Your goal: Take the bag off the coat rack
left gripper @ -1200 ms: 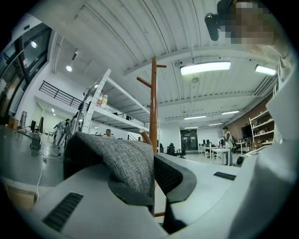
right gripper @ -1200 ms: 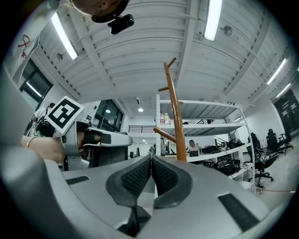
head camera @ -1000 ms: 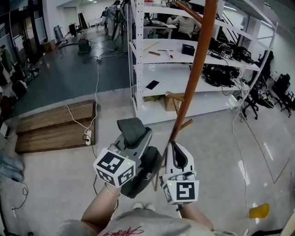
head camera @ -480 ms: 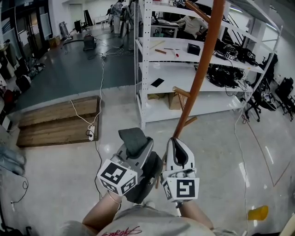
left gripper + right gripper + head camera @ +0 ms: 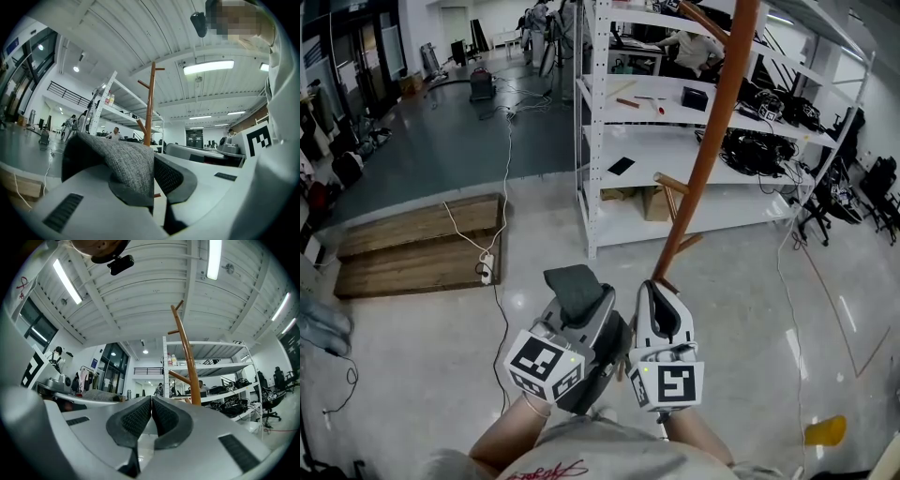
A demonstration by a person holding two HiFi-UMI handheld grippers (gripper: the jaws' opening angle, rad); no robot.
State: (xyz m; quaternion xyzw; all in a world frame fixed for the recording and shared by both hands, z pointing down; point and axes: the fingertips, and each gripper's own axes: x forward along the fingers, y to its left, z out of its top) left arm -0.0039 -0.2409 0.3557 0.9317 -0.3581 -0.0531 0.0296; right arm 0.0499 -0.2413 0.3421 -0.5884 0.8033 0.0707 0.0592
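Observation:
In the head view my left gripper (image 5: 589, 305) is shut on a grey fabric piece of the bag (image 5: 573, 281), which sticks up out of the jaws. A darker part of the bag (image 5: 607, 354) hangs under that gripper. The left gripper view shows the grey knit fabric (image 5: 126, 161) pinched between the pads, with the coat rack (image 5: 149, 108) standing apart behind it. The brown wooden coat rack pole (image 5: 712, 141) rises just beyond my right gripper (image 5: 659, 292). My right gripper (image 5: 151, 413) is shut with nothing in it, and the coat rack (image 5: 190, 371) stands ahead of it.
White metal shelving (image 5: 675, 178) with cables and small items stands behind the rack. A low wooden platform (image 5: 422, 253) lies to the left, with a power strip and cord (image 5: 486, 272) beside it. Office chairs (image 5: 872, 187) are at the right, and a yellow object (image 5: 825, 431) lies on the floor.
The left gripper with the bag has drifted a little lower and closer to my body. The right gripper has stayed beside the pole's foot.

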